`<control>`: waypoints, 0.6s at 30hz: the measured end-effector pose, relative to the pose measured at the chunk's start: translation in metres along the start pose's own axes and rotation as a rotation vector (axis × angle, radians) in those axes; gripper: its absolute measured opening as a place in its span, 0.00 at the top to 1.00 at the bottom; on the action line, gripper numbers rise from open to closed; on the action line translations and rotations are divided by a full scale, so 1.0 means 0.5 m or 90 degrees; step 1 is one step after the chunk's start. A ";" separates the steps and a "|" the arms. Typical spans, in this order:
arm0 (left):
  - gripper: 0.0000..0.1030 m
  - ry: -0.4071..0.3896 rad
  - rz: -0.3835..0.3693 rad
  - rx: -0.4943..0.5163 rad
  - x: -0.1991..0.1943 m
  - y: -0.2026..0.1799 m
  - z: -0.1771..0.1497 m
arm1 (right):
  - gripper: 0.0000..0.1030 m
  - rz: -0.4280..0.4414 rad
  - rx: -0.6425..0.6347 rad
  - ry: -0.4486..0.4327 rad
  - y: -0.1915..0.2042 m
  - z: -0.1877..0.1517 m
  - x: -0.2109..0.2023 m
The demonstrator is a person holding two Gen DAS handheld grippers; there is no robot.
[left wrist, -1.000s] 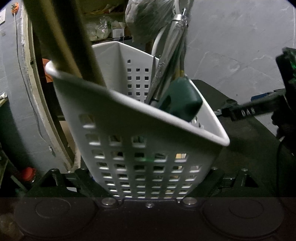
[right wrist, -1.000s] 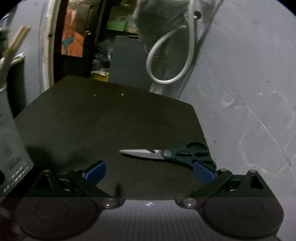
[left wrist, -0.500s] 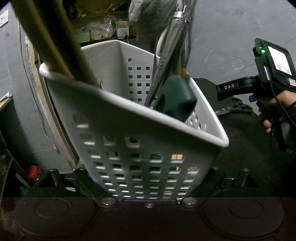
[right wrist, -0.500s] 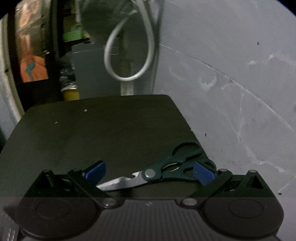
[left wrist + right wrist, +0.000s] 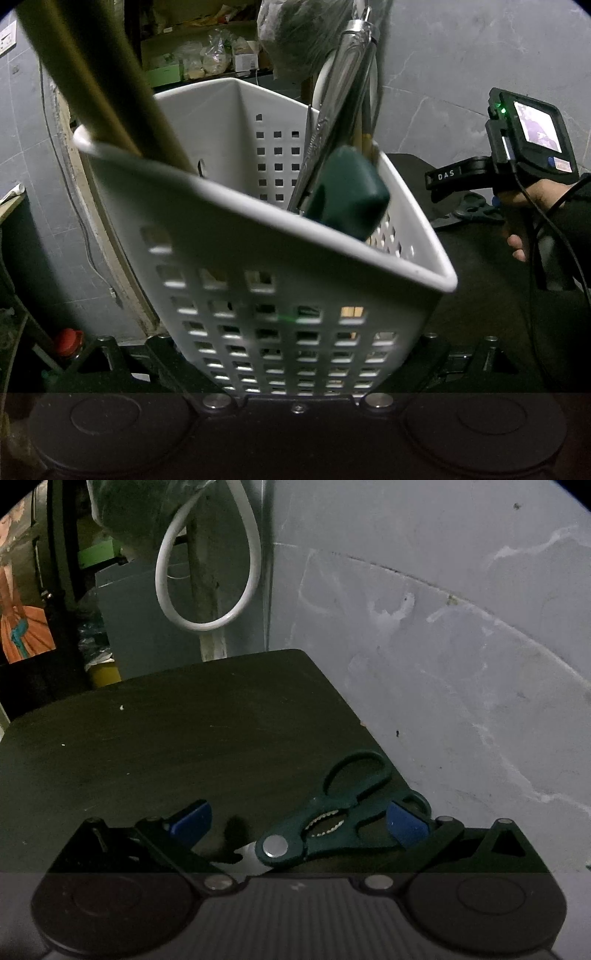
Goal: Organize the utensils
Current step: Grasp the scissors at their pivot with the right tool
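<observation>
Your left gripper (image 5: 295,369) is cradling the white basket (image 5: 258,258), fingers' grip unclear; your right gripper (image 5: 299,819) is straddling the scissors (image 5: 332,823) on the tabletop (image 5: 166,738), fingers released.

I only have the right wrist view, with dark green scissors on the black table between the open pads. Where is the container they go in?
Observer: A white perforated plastic basket stands between the fingers of the left gripper, seen from the left wrist.
Operator: Anything in it?
Observer: An embossed silver metal handle, a blocky dark green handle and a thick wooden stick lean inside.
Operator: Room for the scissors?
Observer: Probably. Near its far corner, much of the inner wall shows bare.
</observation>
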State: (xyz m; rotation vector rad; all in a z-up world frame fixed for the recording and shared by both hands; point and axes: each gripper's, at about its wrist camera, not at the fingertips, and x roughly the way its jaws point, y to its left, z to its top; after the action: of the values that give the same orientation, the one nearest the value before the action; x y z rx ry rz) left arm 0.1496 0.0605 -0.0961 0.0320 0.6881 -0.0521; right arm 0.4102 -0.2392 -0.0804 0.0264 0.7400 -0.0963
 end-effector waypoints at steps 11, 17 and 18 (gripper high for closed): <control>0.10 0.000 0.000 -0.001 0.003 0.000 -0.001 | 0.00 0.010 -0.028 0.002 -0.006 -0.024 0.022; 0.10 -0.001 0.000 -0.002 0.003 0.000 0.000 | 0.01 0.055 -0.058 -0.015 -0.013 -0.051 0.008; 0.10 -0.002 0.000 -0.002 0.003 0.000 0.000 | 0.01 0.062 -0.068 -0.018 -0.013 -0.057 0.002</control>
State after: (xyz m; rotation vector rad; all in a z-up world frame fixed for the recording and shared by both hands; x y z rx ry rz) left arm 0.1506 0.0602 -0.0973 0.0281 0.6856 -0.0514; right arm 0.3911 -0.2440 -0.1022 -0.0410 0.7142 0.0353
